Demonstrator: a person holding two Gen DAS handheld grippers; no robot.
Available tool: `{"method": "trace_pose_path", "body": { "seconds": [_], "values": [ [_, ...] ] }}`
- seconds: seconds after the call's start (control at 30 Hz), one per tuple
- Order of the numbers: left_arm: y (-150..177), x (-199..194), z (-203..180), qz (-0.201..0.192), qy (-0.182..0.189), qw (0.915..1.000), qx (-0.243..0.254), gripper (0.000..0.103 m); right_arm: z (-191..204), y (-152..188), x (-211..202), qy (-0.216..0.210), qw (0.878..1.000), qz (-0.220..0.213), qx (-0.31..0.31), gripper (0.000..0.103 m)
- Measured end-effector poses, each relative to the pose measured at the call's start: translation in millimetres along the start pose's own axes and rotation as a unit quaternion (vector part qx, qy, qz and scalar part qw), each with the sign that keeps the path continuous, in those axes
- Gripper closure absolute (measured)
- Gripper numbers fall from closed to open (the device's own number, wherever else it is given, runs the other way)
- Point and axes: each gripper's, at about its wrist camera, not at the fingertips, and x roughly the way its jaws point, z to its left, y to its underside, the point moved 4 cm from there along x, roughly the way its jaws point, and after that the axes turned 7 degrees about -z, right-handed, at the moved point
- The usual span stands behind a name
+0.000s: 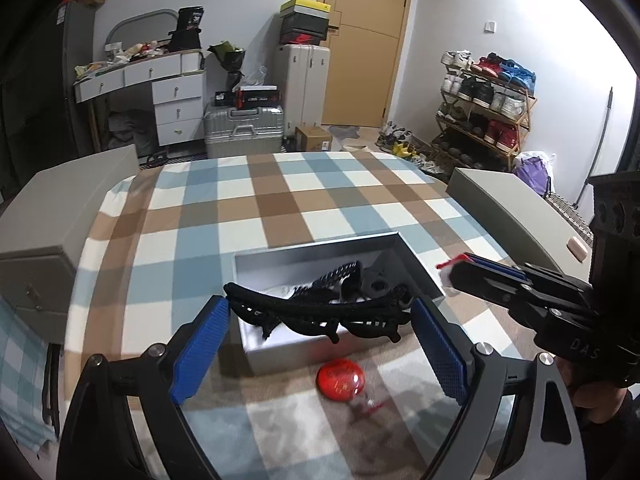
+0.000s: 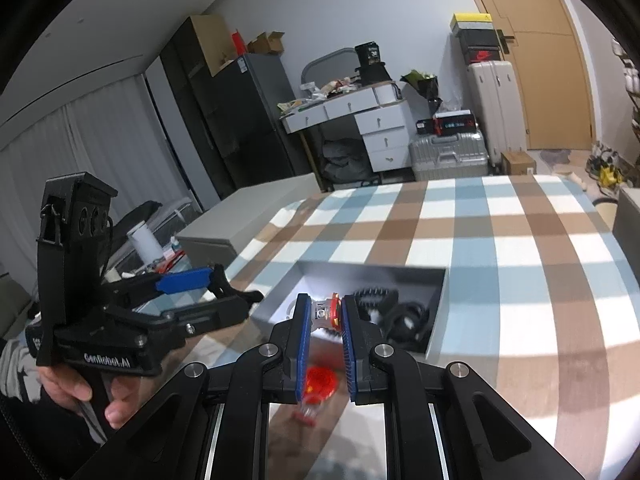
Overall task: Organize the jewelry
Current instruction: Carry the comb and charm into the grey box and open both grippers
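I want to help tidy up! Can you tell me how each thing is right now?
Left hand-held gripper: open, a black lacy piece spanning the gap between its pads.
Right hand-held gripper: shut on a small red-and-clear piece.
Grey box: open, no lid on it, black jewelry inside.
Red round piece: lying on the checked cloth, outside the box.
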Motion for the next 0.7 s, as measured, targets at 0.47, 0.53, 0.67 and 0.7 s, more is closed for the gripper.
{"method": "trace_pose_path", "body": {
  "seconds": [0.47, 0.53, 0.67, 0.7],
  "values": [
    [-12.0, 38.6, -4.8, 0.019, 0.032, 0.9993, 0.000, 0.014, -20.0, -19.4, 44.8, -0.005, 1.000, 0.013, -0.002, 0.089],
    [-11.3, 42.3, -5.0, 0.023, 0.035, 0.9991, -0.003, 0.014, -24.2, -18.8, 50.8, -0.004, 1.000, 0.017, -0.001, 0.089],
    [-10.3, 47.9, -4.5, 0.030, 0.038, 0.9988, -0.006, 0.014, -30.4, -16.4, 58.8, 0.000, 1.000, 0.024, -0.004, 0.089],
    [-10.0, 49.4, -4.1, 0.032, 0.039, 0.9987, -0.006, 0.014, -31.5, -16.1, 60.0, 0.000, 1.000, 0.025, -0.002, 0.089]
  ]
}}
